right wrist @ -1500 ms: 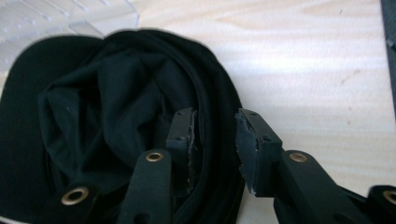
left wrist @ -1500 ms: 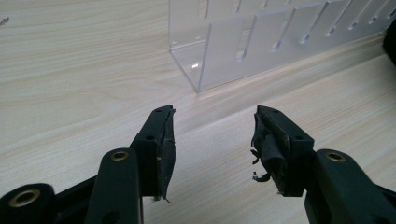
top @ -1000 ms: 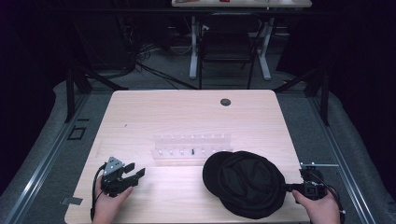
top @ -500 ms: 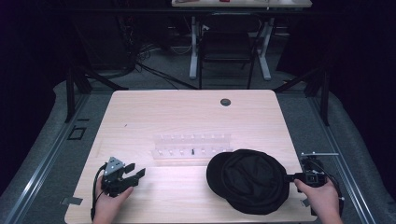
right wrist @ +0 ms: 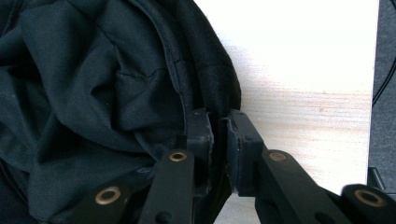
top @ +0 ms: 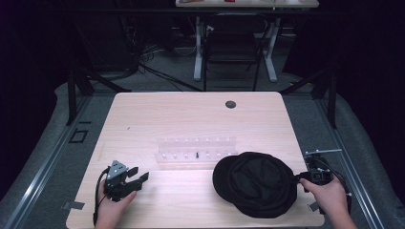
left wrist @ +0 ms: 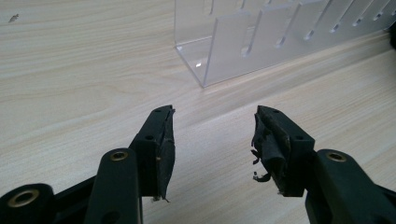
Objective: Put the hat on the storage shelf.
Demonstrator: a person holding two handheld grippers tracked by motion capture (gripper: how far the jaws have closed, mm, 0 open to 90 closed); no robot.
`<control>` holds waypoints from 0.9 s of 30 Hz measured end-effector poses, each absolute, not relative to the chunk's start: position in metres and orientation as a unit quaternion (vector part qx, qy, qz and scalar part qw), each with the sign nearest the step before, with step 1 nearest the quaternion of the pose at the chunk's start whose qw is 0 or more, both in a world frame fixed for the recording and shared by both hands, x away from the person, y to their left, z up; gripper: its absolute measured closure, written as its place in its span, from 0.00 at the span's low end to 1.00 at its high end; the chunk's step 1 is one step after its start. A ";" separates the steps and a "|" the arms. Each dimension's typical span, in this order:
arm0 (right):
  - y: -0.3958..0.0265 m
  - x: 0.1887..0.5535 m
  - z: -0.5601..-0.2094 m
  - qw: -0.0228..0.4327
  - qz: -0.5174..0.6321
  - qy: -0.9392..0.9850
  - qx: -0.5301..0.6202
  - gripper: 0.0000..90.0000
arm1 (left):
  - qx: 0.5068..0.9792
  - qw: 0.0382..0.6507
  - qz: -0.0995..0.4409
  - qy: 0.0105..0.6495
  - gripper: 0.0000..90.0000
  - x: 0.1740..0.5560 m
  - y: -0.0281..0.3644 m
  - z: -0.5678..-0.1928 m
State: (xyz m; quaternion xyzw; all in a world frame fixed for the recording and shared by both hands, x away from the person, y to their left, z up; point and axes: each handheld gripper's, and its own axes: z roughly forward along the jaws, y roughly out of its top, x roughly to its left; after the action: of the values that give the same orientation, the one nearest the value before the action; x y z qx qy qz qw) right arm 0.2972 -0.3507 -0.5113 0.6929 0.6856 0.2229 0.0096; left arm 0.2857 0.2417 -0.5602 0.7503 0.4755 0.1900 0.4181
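Note:
A black fabric cap (top: 255, 183) lies crumpled on the wooden table (top: 191, 114) at the front right. My right gripper (top: 297, 179) is at the cap's right edge, jaws closed on the fabric rim; in the right gripper view the cap (right wrist: 93, 93) bulges to the left of the right gripper (right wrist: 219, 121). My left gripper (top: 141, 179) rests at the front left, open, nothing between its jaws. In the left gripper view the left gripper (left wrist: 212, 135) points at bare wood just short of a clear plastic rack (left wrist: 261, 37).
The clear slotted rack (top: 196, 148) stands across the table's middle, with a small dark item (top: 197, 154) in it. A round black grommet (top: 230, 104) sits near the far edge. The table's right edge (top: 305, 162) is close to my right hand.
My right gripper has shifted slightly away from the front edge, pulling the cap's rim with it, and the cap has changed shape a little. The left gripper has stayed put.

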 end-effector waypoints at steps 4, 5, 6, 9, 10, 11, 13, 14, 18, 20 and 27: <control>-0.352 0.301 -0.513 -0.001 0.216 0.680 0.700 0.87 | 0.750 0.417 0.190 0.477 0.53 0.286 0.242 -0.561; -0.353 0.302 -0.514 -0.004 0.208 0.684 0.699 0.87 | 0.750 0.418 0.189 0.476 0.53 0.286 0.242 -0.561; -0.353 0.303 -0.515 -0.007 0.202 0.685 0.700 0.86 | 0.750 0.419 0.189 0.477 0.53 0.286 0.242 -0.561; -0.353 0.306 -0.516 -0.012 0.196 0.684 0.702 0.86 | 0.750 0.419 0.190 0.476 0.53 0.286 0.242 -0.561; -0.353 0.307 -0.516 -0.019 0.191 0.686 0.702 0.86 | 0.750 0.419 0.190 0.476 0.53 0.286 0.242 -0.561; -0.353 0.309 -0.516 -0.021 0.187 0.686 0.703 0.86 | 0.749 0.419 0.191 0.476 0.53 0.286 0.242 -0.561; -0.353 0.311 -0.516 -0.030 0.173 0.689 0.703 0.86 | 0.749 0.419 0.192 0.477 0.53 0.286 0.242 -0.561; -0.351 0.312 -0.516 -0.029 0.168 0.689 0.704 0.86 | 0.749 0.419 0.193 0.476 0.53 0.286 0.242 -0.561; -0.348 0.315 -0.516 -0.035 0.155 0.696 0.700 0.89 | 0.749 0.418 0.193 0.476 0.53 0.287 0.242 -0.561; -0.347 0.316 -0.517 -0.038 0.150 0.697 0.700 0.91 | 0.748 0.419 0.192 0.477 0.53 0.287 0.242 -0.561; -0.349 0.316 -0.511 -0.050 0.166 0.698 0.695 0.98 | 0.749 0.417 0.191 0.477 0.54 0.286 0.243 -0.561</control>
State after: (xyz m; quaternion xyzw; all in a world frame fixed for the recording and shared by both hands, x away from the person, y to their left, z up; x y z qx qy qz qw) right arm 0.3158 -0.3488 -0.5106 0.6946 0.6981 0.1663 -0.0503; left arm 0.2863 0.2429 -0.5608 0.7492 0.4774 0.1914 0.4173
